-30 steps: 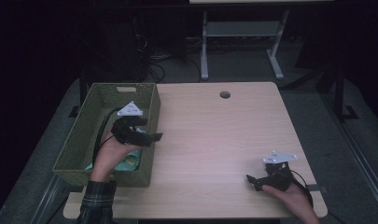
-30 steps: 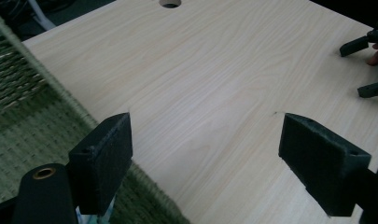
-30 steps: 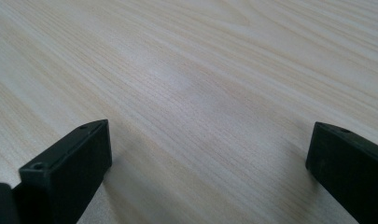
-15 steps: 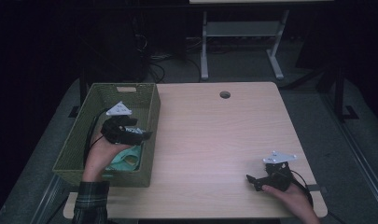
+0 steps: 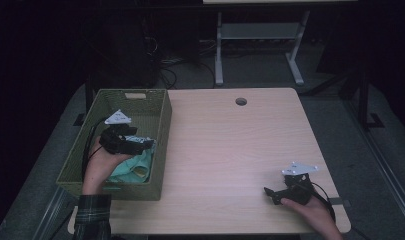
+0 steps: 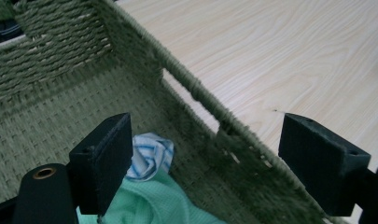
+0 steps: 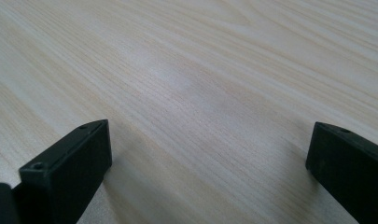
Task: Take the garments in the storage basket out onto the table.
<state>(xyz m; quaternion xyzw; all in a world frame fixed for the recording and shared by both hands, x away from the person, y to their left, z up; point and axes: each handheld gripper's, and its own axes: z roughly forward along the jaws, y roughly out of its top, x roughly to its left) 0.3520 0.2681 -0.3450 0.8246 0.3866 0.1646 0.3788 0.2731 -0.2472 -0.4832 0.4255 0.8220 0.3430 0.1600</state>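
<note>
Left gripper [image 5: 145, 143]: held above the inside of the green woven basket [image 5: 160, 107], near its right wall, jaws pointing toward the table side. In the left gripper view the two black jaws stand wide apart with nothing between them; one jaw hangs over the basket's interior, the other over the basket's rim and the tabletop beyond it.

Left hand [image 5: 102, 160]: wraps the gripper's body from below, its forearm in a plaid sleeve [image 5: 92, 216] coming in from the bottom edge.

Basket: sits on the left part of the wooden table [image 5: 230, 150], long side running front to back, with a slot handle cut in its far wall.

Mint-green cloth [image 5: 135, 167]: lies crumpled in the basket's near half, just below the left gripper. In the left gripper view it shows between and under the jaws [image 6: 154, 205], not touched by them.

Blue-and-white striped cloth [image 6: 151, 154]: a small bunched piece resting against the mint-green cloth, on the basket floor; it looks like a second piece of fabric, though the view is dim.

Right gripper [image 5: 271, 194]: rests low at the near right corner of the table, well apart from the basket. Its jaws are spread wide in the right gripper view, with bare wood grain between them.

Right hand [image 5: 310, 210]: grips the gripper from behind.

Table hole [image 5: 241, 101]: round cable opening near the far edge.
</note>
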